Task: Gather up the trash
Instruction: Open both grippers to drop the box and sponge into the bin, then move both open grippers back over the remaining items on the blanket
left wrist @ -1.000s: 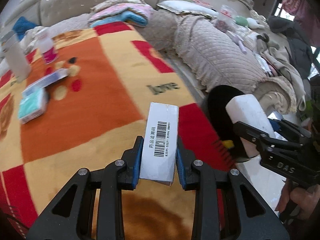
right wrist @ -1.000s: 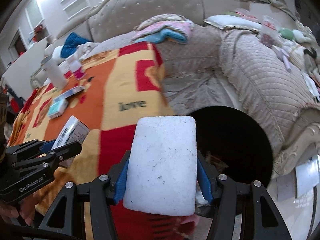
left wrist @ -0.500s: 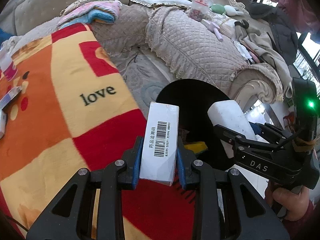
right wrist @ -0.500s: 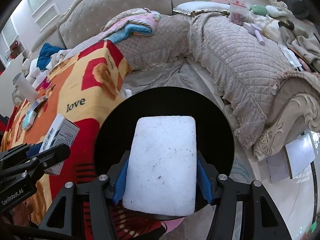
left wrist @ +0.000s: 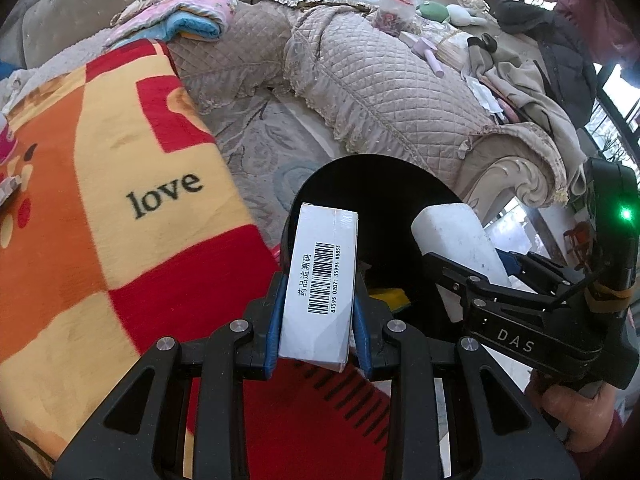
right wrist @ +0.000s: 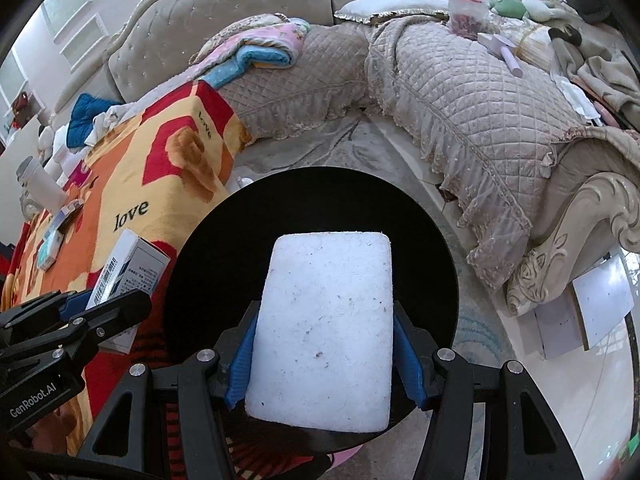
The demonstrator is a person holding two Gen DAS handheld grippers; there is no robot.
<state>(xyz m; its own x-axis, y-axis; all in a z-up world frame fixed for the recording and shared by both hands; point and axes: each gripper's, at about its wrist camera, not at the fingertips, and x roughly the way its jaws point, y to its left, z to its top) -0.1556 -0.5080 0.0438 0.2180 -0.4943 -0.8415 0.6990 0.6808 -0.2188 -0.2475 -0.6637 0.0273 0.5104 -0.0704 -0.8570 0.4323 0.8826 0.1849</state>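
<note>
My left gripper is shut on a white medicine box with a barcode, held upright at the near left rim of a round black trash bin. My right gripper is shut on a white foam block, its blue pads pressing both long sides. The block hangs right over the dark mouth of the bin. In the right wrist view the left gripper and its box sit at the bin's left edge. Yellow scrap lies inside the bin.
A red, orange and yellow "love" blanket covers the table left of the bin. A bottle and small packs stand on its far end. A quilted beige sofa with clutter wraps behind and to the right. White panels lean by the sofa leg.
Both grippers have swung from over the blanket to the bin and a little downward. The foam block now hangs over the bin's mouth. Both grips are unchanged.
</note>
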